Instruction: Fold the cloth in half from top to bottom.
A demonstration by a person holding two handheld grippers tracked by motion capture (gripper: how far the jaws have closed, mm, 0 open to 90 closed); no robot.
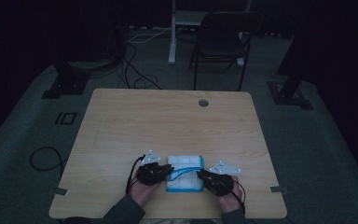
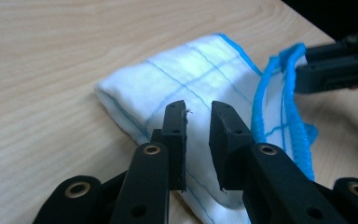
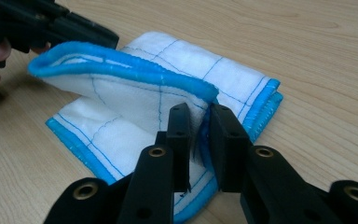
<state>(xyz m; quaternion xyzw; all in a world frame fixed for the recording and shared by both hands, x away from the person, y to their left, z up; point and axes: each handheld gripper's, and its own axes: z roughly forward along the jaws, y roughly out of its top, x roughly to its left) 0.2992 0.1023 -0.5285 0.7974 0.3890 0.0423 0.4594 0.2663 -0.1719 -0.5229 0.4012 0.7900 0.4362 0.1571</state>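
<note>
Your right gripper (image 3: 200, 126) is pinching the blue-hemmed white checked cloth's (image 3: 168, 98) raised edge between its fingers. Your left gripper (image 2: 198, 122) is hovering over it on the wooden desk (image 1: 168, 116), fingers released.

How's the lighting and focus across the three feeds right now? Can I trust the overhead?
High view: dim all over, room nearly black, cloth a pale patch, both grippers dark shapes. Left gripper view: bright, cloth weave sharp, own jaws soft-edged up close. Right gripper view: well lit, blue hem crisp, no glare. Trust the gripper views for detail.
</note>
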